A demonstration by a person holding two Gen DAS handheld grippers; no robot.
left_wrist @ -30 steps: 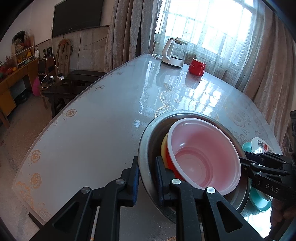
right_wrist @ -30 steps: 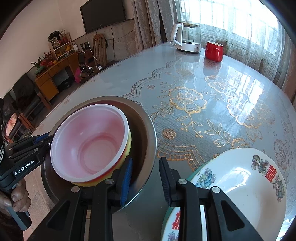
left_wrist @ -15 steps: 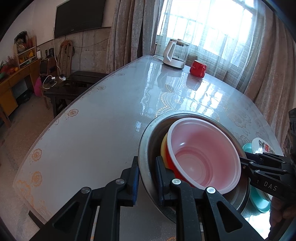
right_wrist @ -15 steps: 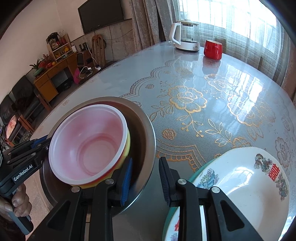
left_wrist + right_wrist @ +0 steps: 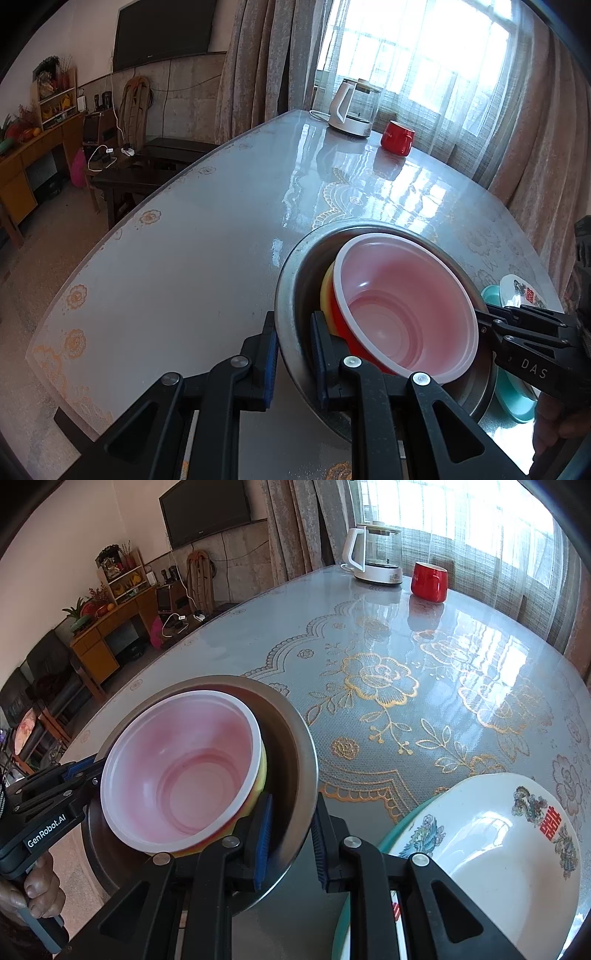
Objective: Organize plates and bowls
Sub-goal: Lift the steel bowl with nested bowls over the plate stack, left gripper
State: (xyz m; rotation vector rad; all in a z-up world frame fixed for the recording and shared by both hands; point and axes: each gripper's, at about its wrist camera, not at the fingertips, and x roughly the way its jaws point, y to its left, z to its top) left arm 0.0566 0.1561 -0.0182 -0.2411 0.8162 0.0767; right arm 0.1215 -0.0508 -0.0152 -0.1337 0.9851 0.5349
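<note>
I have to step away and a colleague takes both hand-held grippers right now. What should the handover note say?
Left hand-held gripper: clamped on the near rim of the metal basin.
Right hand-held gripper: jaws have just been closing onto the basin's opposite rim.
Done: pink bowl nested in a yellow bowl inside the basin.
Left: basin to be placed; white patterned plate sits on a teal plate beside it.

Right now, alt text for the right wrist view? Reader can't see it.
The right gripper, jaws just closing, clamps the near rim of a steel basin holding a pink bowl nested in a yellow bowl; the left gripper grips the basin's far rim. A white decorated plate lies to the right on the floral table.
</note>
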